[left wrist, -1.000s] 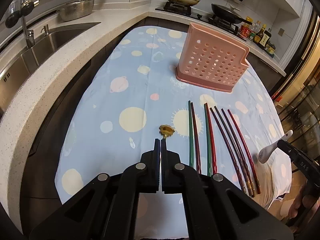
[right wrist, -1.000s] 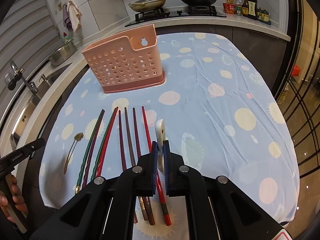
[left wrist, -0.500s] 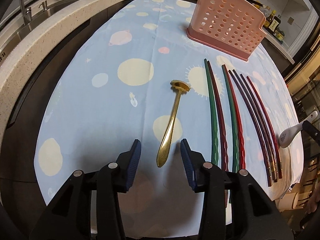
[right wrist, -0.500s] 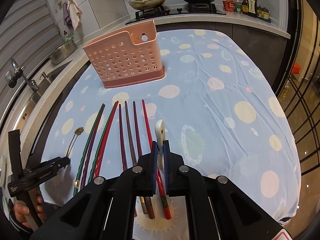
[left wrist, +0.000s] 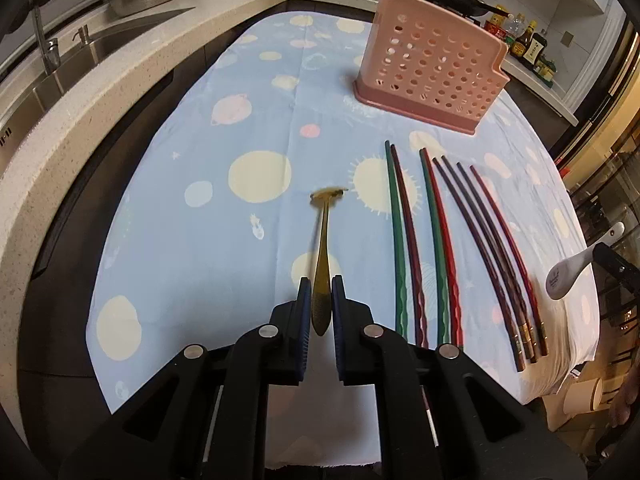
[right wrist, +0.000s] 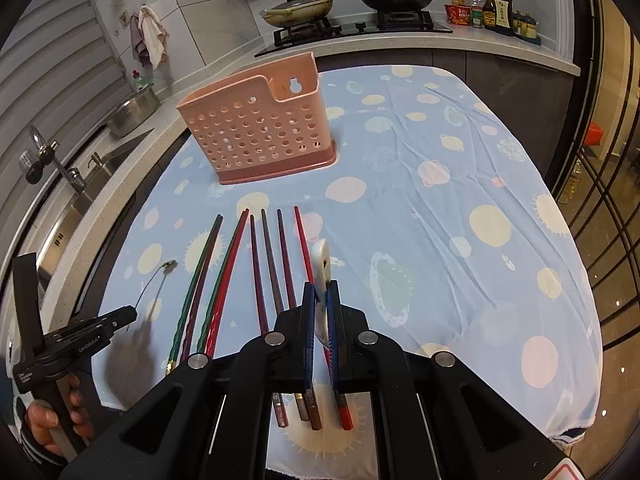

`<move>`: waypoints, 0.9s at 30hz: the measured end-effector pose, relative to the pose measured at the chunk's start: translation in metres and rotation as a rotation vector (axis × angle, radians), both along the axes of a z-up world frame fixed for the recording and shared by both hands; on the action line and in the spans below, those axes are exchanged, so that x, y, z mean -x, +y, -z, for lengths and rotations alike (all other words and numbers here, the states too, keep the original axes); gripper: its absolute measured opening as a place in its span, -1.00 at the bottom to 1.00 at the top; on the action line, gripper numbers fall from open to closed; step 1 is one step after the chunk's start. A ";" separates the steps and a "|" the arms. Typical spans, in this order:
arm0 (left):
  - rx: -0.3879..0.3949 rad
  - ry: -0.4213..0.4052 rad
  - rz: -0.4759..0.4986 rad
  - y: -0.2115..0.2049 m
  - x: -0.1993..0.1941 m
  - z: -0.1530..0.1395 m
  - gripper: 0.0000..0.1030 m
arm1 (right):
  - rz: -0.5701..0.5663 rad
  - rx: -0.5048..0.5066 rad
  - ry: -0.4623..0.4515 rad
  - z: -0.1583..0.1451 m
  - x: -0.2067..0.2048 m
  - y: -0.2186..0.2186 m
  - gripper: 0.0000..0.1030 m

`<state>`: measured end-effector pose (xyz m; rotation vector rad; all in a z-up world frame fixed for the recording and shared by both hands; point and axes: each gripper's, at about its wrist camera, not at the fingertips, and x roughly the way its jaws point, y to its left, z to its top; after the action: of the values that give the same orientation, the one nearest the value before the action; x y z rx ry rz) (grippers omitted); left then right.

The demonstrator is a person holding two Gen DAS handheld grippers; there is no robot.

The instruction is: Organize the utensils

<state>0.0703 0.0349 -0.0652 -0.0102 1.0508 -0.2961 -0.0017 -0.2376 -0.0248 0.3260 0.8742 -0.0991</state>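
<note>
My left gripper (left wrist: 320, 286) is shut on the handle of a gold spoon (left wrist: 323, 240), whose bowl points away over the blue cloth. From the right wrist view the gold spoon (right wrist: 154, 290) is lifted off the cloth. My right gripper (right wrist: 320, 292) is shut on a white ceramic spoon (right wrist: 321, 264) held above the table; it also shows in the left wrist view (left wrist: 570, 272). Several chopsticks (left wrist: 436, 240) in green, red and dark brown lie side by side on the cloth. A pink perforated utensil holder (left wrist: 430, 64) stands upright at the far side.
The table has a blue planet-print cloth (right wrist: 460, 200). A stone counter with a sink (left wrist: 60, 64) runs along the left. A stove with pans (right wrist: 348, 4) and sauce bottles (right wrist: 492, 8) sits behind the holder. A glass door is on the right.
My left gripper was shut a second ago, opened around the gold spoon's handle, and has now closed on it and raised it. The right gripper keeps holding the white spoon.
</note>
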 end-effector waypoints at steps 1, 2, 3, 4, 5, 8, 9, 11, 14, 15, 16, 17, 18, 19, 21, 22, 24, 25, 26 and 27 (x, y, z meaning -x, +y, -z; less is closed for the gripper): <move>0.004 -0.011 0.001 -0.001 0.000 -0.006 -0.81 | 0.000 0.000 -0.008 -0.003 0.000 0.000 -0.89; 0.006 -0.022 0.002 -0.001 0.000 -0.012 -0.88 | 0.000 0.002 -0.016 -0.006 0.000 0.000 -0.89; 0.010 -0.033 0.004 -0.002 0.000 -0.018 -1.00 | 0.000 0.001 -0.024 -0.009 -0.001 0.000 -0.89; 0.012 -0.043 0.000 -0.003 -0.001 -0.023 -1.00 | -0.001 -0.001 -0.031 -0.011 -0.001 0.000 -0.89; 0.016 -0.053 -0.002 -0.003 -0.002 -0.029 -1.00 | -0.003 -0.003 -0.039 -0.014 -0.002 0.000 -0.89; 0.024 -0.082 -0.002 -0.003 -0.006 -0.041 -1.00 | -0.009 -0.001 -0.059 -0.021 -0.005 0.001 -0.89; 0.025 -0.089 -0.002 -0.004 -0.008 -0.044 -1.00 | -0.009 -0.002 -0.065 -0.023 -0.006 0.001 -0.89; 0.025 -0.099 -0.003 -0.004 -0.010 -0.047 -1.00 | -0.011 -0.002 -0.075 -0.026 -0.007 0.001 -0.89; 0.021 -0.100 -0.007 -0.003 -0.012 -0.048 -1.00 | -0.013 -0.001 -0.078 -0.027 -0.007 0.001 -0.89; 0.017 -0.092 -0.005 -0.002 -0.011 -0.045 -1.00 | -0.012 -0.003 -0.074 -0.027 -0.007 0.001 -0.89; 0.015 -0.079 -0.006 -0.001 -0.011 -0.041 -1.00 | -0.011 -0.005 -0.071 -0.025 -0.007 0.001 -0.89; 0.017 -0.062 -0.003 0.000 -0.009 -0.035 -0.98 | -0.010 -0.008 -0.067 -0.023 -0.006 0.000 -0.89; 0.019 -0.047 -0.007 0.002 -0.007 -0.029 -0.96 | -0.009 -0.010 -0.062 -0.022 -0.006 0.000 -0.89; 0.026 -0.029 -0.010 0.003 -0.006 -0.022 -0.93 | -0.009 -0.013 -0.056 -0.020 -0.005 0.000 -0.89; 0.030 0.012 -0.011 0.004 -0.002 -0.007 -0.63 | -0.010 -0.016 -0.045 -0.016 -0.005 0.000 -0.89; 0.026 0.027 -0.016 0.005 -0.001 0.000 -0.53 | -0.012 -0.018 -0.041 -0.015 -0.005 0.001 -0.89; 0.015 0.044 -0.016 0.005 0.002 0.011 -0.45 | -0.015 -0.019 -0.034 -0.013 -0.005 0.002 -0.89; 0.012 0.054 -0.015 0.005 0.003 0.016 -0.45 | -0.016 -0.019 -0.032 -0.013 -0.005 0.003 -0.89; 0.011 0.065 -0.016 0.005 0.003 0.020 -0.45 | -0.017 -0.019 -0.030 -0.012 -0.005 0.003 -0.89; 0.017 0.075 -0.016 0.005 0.003 0.024 -0.45 | -0.018 -0.020 -0.028 -0.011 -0.004 0.004 -0.89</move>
<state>0.0670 0.0400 -0.0894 -0.0451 1.1221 -0.2924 0.0027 -0.2336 -0.0135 0.3372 0.8505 -0.0687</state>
